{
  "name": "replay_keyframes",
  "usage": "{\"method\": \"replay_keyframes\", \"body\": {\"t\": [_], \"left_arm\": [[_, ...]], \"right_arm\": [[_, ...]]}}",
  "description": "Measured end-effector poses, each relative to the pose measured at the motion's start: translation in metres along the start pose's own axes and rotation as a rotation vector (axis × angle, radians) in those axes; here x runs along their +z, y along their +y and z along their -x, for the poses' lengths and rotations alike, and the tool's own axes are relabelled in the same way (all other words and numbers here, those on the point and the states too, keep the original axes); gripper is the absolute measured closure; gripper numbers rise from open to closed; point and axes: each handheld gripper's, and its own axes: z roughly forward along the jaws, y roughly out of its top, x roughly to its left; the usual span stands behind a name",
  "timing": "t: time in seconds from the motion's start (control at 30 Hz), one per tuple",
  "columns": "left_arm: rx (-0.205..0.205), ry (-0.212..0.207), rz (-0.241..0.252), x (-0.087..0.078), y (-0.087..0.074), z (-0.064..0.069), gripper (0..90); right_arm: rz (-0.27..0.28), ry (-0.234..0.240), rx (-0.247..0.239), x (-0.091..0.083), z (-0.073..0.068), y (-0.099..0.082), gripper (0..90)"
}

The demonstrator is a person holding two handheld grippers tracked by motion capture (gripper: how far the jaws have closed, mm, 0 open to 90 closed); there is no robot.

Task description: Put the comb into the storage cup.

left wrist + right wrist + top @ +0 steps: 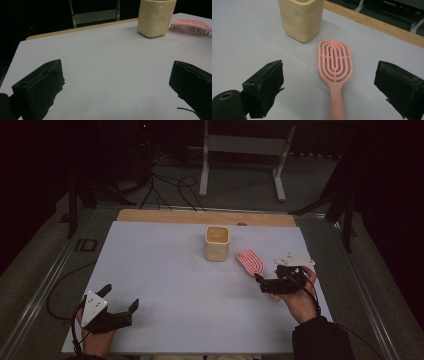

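- The left gripper [121, 312] is resting at the table's [165, 285] near left corner, jaws spread wide and holding nothing.
- The yellow cup [217, 243] is standing mid-table, just left of the pink hairbrush [250, 261].
- The right gripper [329, 82] is lining up over the brush handle, jaws released; next, I judge, it is lowering and closing on it.

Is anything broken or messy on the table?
Nothing looks broken or spilled. The pink hairbrush lies bristles down beside the upright yellow cup, and the right gripper hovers open over its handle.
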Motion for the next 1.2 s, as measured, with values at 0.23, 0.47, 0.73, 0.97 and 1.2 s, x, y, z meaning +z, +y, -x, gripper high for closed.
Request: {"method": "replay_keyframes", "body": {"t": [0.23, 0.47, 0.73, 0.97, 1.2], "left_arm": [[-0.001, 0.000, -0.002, 0.000, 0.000, 0.000, 0.0], [-0.002, -0.001, -0.002, 0.000, 0.000, 0.000, 0.0], [-0.001, -0.002, -0.003, 0.000, -0.001, 0.000, 0.0], [-0.003, -0.003, -0.004, 0.001, -0.001, 0.000, 0.0], [-0.001, -0.004, -0.007, 0.001, -0.001, 0.000, 0.0]], "right_arm": [[-0.072, 0.007, -0.024, 0.012, 0.002, 0.004, 8.6], [-0.112, 0.017, -0.031, 0.022, 0.003, 0.011, 8.3], [-0.152, 0.018, -0.042, 0.030, 0.007, 0.018, 7.6], [-0.215, 0.029, -0.038, 0.043, 0.015, 0.018, 7.7], [-0.282, 0.045, -0.036, 0.059, 0.018, 0.015, 8.1]]}}
